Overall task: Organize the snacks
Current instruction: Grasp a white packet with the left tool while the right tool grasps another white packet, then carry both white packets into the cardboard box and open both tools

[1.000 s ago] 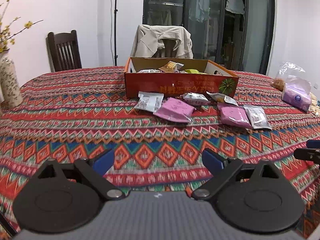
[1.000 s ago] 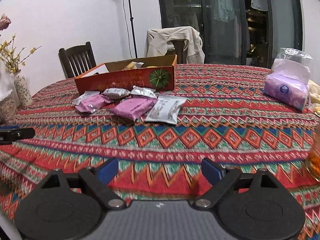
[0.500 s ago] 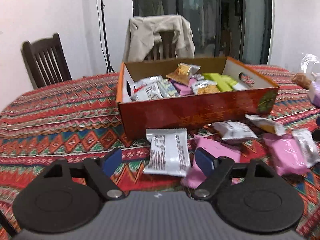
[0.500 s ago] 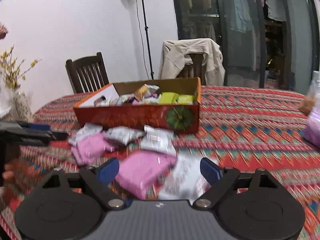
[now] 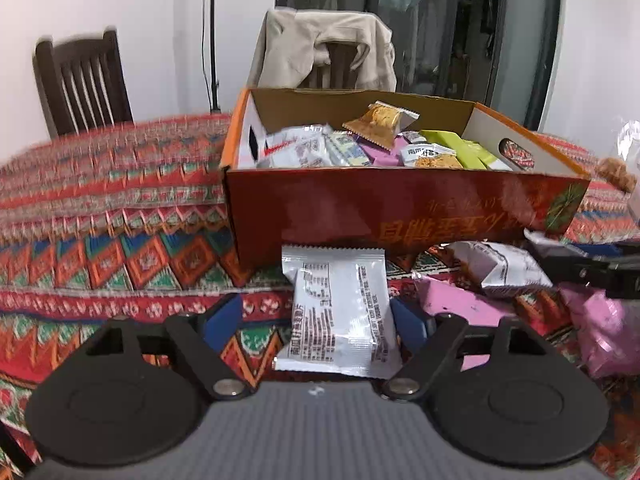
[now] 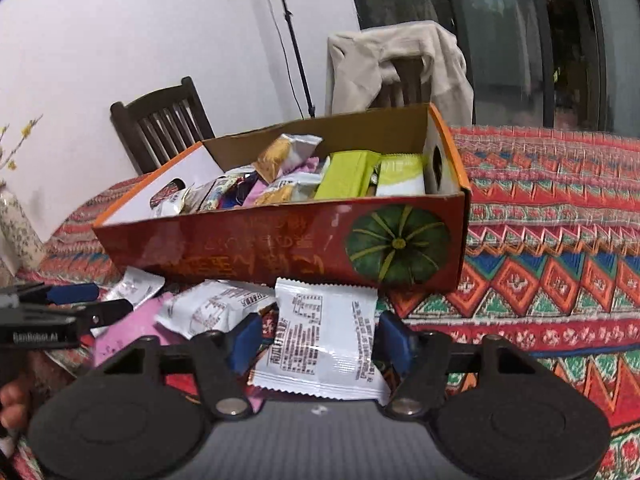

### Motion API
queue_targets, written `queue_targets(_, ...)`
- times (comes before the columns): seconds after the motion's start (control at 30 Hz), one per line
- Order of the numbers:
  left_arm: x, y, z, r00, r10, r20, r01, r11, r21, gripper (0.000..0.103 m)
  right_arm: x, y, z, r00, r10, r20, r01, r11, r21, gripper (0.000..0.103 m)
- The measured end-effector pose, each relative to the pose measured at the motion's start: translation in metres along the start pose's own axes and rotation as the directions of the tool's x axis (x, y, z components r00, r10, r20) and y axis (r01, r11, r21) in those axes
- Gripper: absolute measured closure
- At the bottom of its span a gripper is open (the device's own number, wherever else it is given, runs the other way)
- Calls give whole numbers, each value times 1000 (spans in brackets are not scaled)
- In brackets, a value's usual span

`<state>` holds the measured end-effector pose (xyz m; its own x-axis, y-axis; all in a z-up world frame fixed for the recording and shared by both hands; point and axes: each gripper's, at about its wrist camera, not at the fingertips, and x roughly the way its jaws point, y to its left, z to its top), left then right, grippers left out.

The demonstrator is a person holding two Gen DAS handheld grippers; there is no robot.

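Left gripper (image 5: 318,322): we see its jaws spread wide, a white snack packet (image 5: 340,312) lying flat on the tablecloth (image 5: 100,248) between the blue fingertips (image 5: 222,320). The right fingertip sits just beside the packet's edge; the left one stands apart from it. Nothing is clamped.

Right gripper (image 6: 320,338): jaws open to about the width of a second white packet (image 6: 322,340), a blue pad close on either side. We cannot tell whether the pads touch it. The packet's far end lies at the foot of the box.

The red cardboard box (image 5: 400,208) stands just beyond both packets, open at the top and holding mixed snacks, among them green packs (image 6: 352,174) at its right end and a brown-gold pouch (image 5: 378,120) lying on top.

Loose on the cloth, right of the left gripper's packet: a pink packet (image 5: 460,304) and a silver pouch (image 5: 504,268).

Behind the table, a chair draped with a beige jacket (image 5: 324,48) and a dark wooden chair (image 5: 80,80) on the left.
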<state>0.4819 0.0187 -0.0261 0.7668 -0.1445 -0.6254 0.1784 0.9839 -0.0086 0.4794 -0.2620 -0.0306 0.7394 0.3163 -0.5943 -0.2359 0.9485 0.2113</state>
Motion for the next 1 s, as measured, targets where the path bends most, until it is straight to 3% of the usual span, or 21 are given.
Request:
queue_targets(0.1,-2,-10,-2,1000,-13,11,12,999,50,34,-1,6,-5,1000,-27,7,27,999,-42,50)
queue_targets(0.17,-5,-13,-3,999,-35,18,33,998,58,55,-2,14,-8,998,-60,7,61,993,-103,51)
queue_targets(0.23,-9,-20,-4,1000,-9,8,8,997,72,61,-4,18,-10,998,-59,8,60,991,-122,59)
queue_targets(0.3,-23,-23,0,1000,-6,-9,7,997,76,61,-10,19,-7,999,-38,19,40,992,-116,61)
queue_targets(0.43,-89,-18,-2,992,-50,119,48,999,21,61,-48,33,-6,992,-69,105,87,981,-174,61)
queue_targets(0.53,-138,-16,-18,982,-70,176,82,995,-59,61,-93,44,-14,987,-29,161,57,983,-177,61)
queue_targets(0.63,-161,-23,-44,985,-72,159,93,988,-124,61,-129,50,-37,988,19,156,5,989,-149,61)
queue_targets(0.73,-165,-31,-64,992,-82,97,97,982,-162,61,-146,53,-68,994,42,96,-31,993,-115,61)
queue_targets(0.87,-168,-41,-75,997,-54,59,61,990,-125,61,-153,54,-92,998,50,45,-45,994,-96,61)
queue_targets(1.0,-176,-43,-79,996,-56,66,64,990,-129,61,-167,50,-98,996,48,79,-42,996,-82,61)
